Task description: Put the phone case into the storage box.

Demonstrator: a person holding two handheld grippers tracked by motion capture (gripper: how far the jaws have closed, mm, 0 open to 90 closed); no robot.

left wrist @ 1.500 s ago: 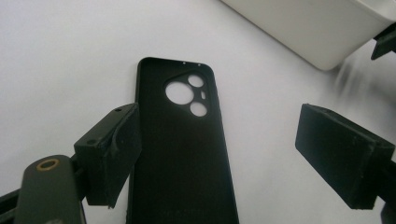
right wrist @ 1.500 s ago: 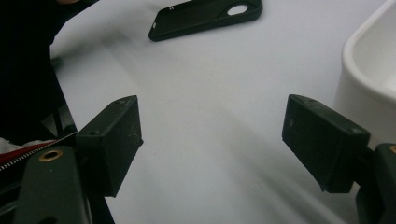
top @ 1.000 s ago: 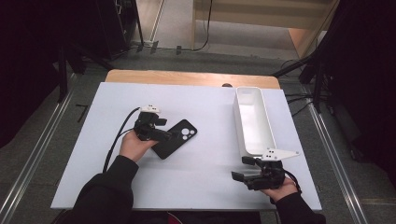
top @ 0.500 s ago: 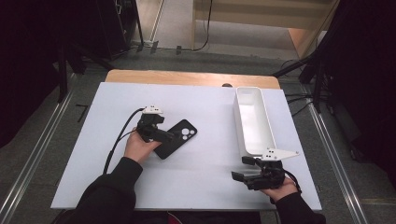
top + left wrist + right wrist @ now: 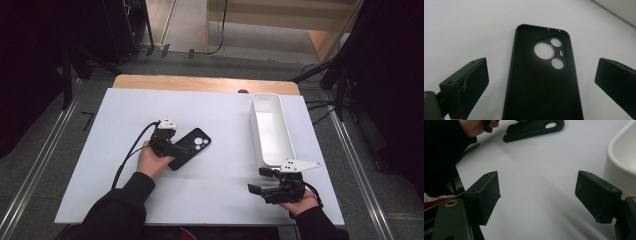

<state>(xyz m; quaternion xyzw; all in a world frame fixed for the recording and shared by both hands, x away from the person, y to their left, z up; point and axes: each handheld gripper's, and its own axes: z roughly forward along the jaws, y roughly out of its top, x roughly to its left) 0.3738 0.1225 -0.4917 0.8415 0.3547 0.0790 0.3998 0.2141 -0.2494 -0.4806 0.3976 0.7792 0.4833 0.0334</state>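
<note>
An empty black phone case (image 5: 192,148) lies open side up on the white table top (image 5: 225,115), left of centre; the table shows through its camera holes (image 5: 544,50). My left gripper (image 5: 176,149) reaches in from the case's near left end, and its open jaws straddle the case (image 5: 541,82) without touching it. Near the front right edge my right gripper (image 5: 260,181) rests low over bare table, pointing left, open with nothing between its fingers (image 5: 486,192). In the right gripper view the case (image 5: 534,128) sits far off, at the top.
A long white tray (image 5: 287,145) stands lengthwise at the right side, its near end just beyond my right gripper, and its rounded wall (image 5: 621,155) is close by the right jaw. A wooden strip (image 5: 200,83) runs along the table's far edge.
My left gripper has crept slightly right along the case. The case and my right gripper have stayed where they were.
</note>
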